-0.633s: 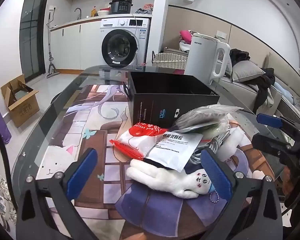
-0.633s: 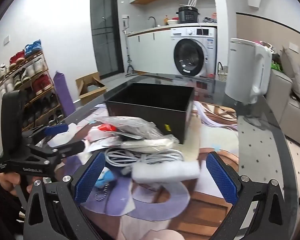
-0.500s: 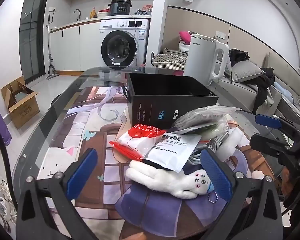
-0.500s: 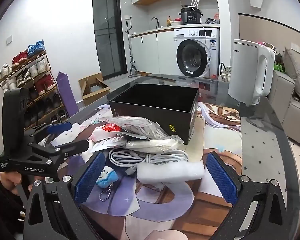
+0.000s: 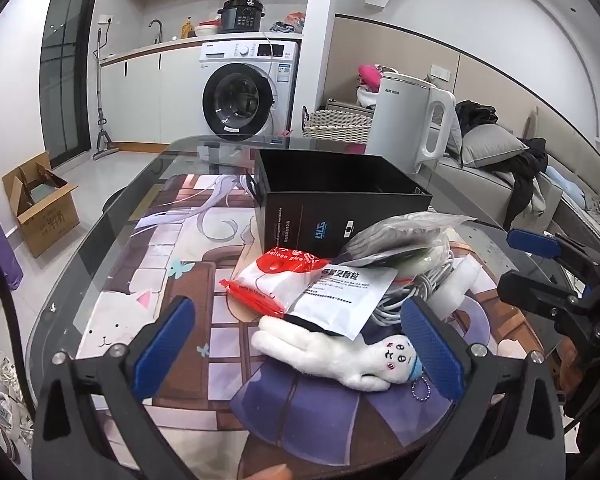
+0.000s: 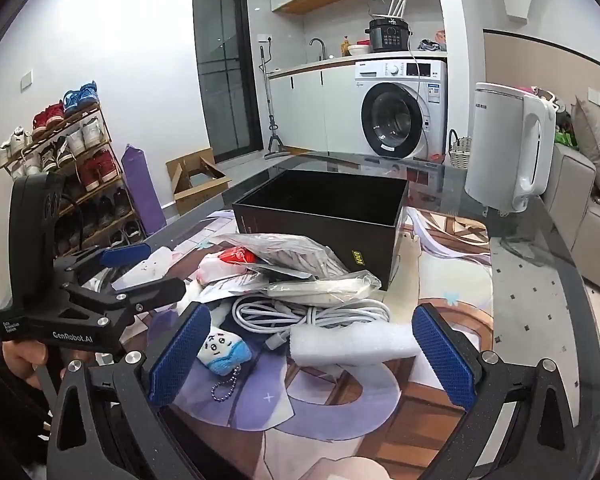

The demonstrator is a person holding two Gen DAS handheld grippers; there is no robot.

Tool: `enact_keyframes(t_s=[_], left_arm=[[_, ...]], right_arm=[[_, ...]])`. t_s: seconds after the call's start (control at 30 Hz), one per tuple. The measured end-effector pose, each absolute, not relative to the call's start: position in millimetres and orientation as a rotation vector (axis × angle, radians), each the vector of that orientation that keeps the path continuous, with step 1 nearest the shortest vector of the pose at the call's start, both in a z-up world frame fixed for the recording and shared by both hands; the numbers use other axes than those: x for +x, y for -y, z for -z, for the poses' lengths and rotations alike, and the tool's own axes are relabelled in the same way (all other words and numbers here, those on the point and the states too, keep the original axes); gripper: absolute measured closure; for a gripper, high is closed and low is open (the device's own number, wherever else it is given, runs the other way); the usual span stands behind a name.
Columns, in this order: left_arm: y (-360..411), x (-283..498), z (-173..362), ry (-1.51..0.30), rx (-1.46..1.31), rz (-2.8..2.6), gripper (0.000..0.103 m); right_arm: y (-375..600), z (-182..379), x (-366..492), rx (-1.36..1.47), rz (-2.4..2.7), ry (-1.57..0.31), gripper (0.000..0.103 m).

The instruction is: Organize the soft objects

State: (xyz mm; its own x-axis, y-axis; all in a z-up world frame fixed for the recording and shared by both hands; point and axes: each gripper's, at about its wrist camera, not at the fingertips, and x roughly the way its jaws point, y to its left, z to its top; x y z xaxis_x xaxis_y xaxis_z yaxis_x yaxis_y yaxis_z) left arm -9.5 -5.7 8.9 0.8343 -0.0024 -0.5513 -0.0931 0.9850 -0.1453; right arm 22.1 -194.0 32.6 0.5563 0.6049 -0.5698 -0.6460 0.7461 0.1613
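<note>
A pile of soft things lies on the printed mat in front of an open black box (image 5: 340, 204) (image 6: 324, 216). It holds a white plush toy (image 5: 332, 354) with a keychain, whose head shows in the right wrist view (image 6: 222, 350), a red-and-white packet (image 5: 278, 276), a white sachet (image 5: 340, 298), a clear bag (image 5: 400, 236) (image 6: 284, 256), a coiled white cable (image 6: 308, 314) and a white foam block (image 6: 350, 346). My left gripper (image 5: 300, 344) is open and empty just before the plush toy. My right gripper (image 6: 310, 354) is open and empty, its fingers either side of the foam block.
The glass table (image 5: 100, 240) bears a white kettle (image 5: 408, 120) (image 6: 508, 140) behind the box. A cardboard box (image 5: 40, 204), shoe rack (image 6: 60, 160), washing machine (image 5: 248, 88) and sofa (image 5: 500, 168) stand around the table.
Both grippers have shifted slightly toward the pile. Both stay open and nothing has been taken hold of.
</note>
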Motion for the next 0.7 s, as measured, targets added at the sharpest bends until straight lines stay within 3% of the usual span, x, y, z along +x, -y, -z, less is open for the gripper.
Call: enact_keyframes(t_s=[0.7], left_arm=[[15.8,-10.7,-9.7,-0.582,-0.141,-0.041,0.000]], right_arm=[[206.3,-27.2,27.2,-0.111,-0.766,-0.618,0.001]])
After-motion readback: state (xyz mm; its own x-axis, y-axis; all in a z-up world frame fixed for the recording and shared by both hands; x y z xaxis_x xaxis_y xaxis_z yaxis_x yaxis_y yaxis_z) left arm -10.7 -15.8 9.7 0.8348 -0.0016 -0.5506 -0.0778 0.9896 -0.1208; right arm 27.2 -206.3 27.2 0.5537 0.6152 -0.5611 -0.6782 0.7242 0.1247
